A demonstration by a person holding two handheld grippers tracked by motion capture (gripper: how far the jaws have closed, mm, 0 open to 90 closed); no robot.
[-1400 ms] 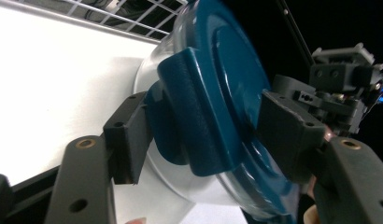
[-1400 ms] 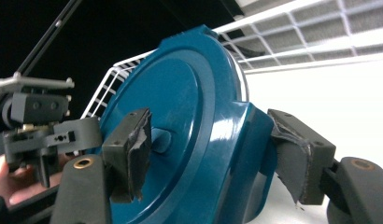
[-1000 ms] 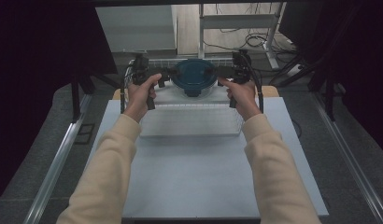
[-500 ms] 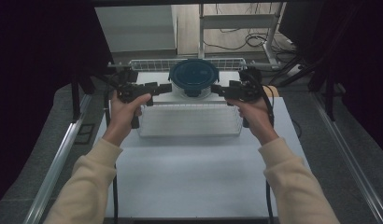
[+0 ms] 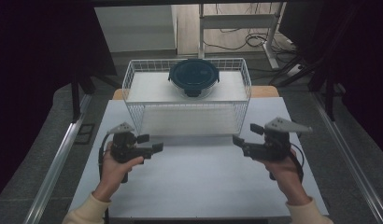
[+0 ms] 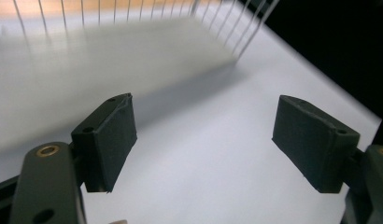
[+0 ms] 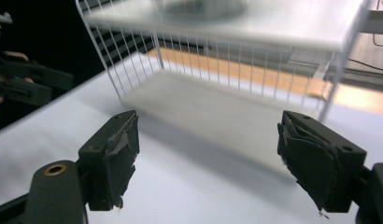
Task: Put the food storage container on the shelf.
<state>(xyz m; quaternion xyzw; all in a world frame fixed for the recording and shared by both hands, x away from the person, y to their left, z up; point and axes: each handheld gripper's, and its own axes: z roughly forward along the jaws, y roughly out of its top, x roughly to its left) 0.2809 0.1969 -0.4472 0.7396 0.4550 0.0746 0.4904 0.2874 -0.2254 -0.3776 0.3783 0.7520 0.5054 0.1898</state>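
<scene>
a white wire basket (image 5: 187,105) sits on the far half of the white tabletop (image 5: 203,182). it's a box of thin wires w/ a flat white floor, long side facing the person. a round box (image 5: 193,77) w/ a dark blue lid and a clear body sits inside it, at the back, about mid. there's a small clip on the lid's near edge and one on each side.

left tongs (image 5: 151,143) are near the basket's front left corner, not touching it. in the left gripper view the 2 black pads (image 6: 110,140) stand wide apart w/ just bare tabletop between, so released.

right tongs (image 5: 245,137) are near the front right corner, also apart from the basket. its jaws have just been closing a bit, but in the right gripper view the worn pads (image 7: 112,158) have a big gap between them & grip nothing, so released too.

both tongs point in at each other, low over the tabletop, each held in 1 hand.
</scene>
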